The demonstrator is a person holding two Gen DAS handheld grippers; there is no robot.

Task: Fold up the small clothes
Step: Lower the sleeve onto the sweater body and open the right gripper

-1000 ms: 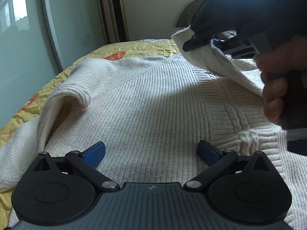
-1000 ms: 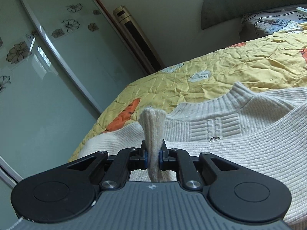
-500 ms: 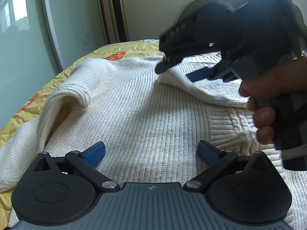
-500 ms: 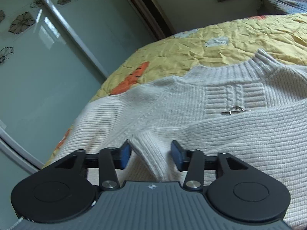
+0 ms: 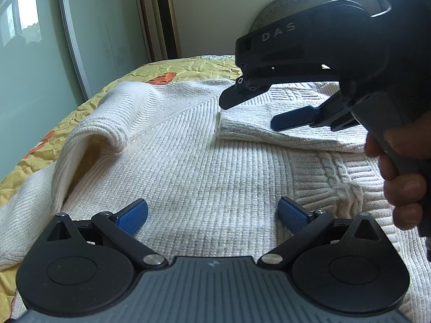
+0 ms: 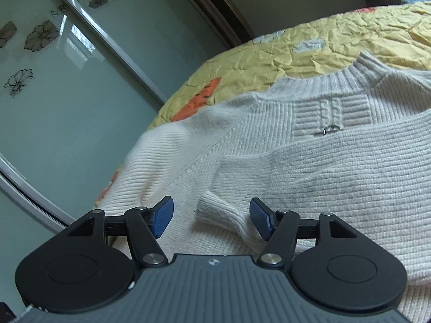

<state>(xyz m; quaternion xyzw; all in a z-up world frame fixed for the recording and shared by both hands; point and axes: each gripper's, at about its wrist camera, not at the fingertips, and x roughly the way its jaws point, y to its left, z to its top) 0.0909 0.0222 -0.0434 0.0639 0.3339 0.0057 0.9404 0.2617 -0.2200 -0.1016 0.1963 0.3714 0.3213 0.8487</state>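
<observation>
The cream knit sweater lies spread on the bed, over a yellow quilt, and both views cut it off: its hem runs out of frame below the left claw, and its far side passes behind the right claw's body in the left wrist view. One sweater, one collar, and one small metal ring under the collar's cable panel can be counted; only one cuff shows clearly. The second sleeve is a humped fold to the left of the left claw, its end hidden. The sweater's long axis runs away from the left claw toward the collar; the folded sleeve lies across the chest, cuff end pointing left. The right claw has just been opening and now stands spread, the cuff lying loose between its pads, untouched. The left claw is spread wide just above the knit, pinching nothing. Fingers of a hand grip the right claw's handle.
</observation>
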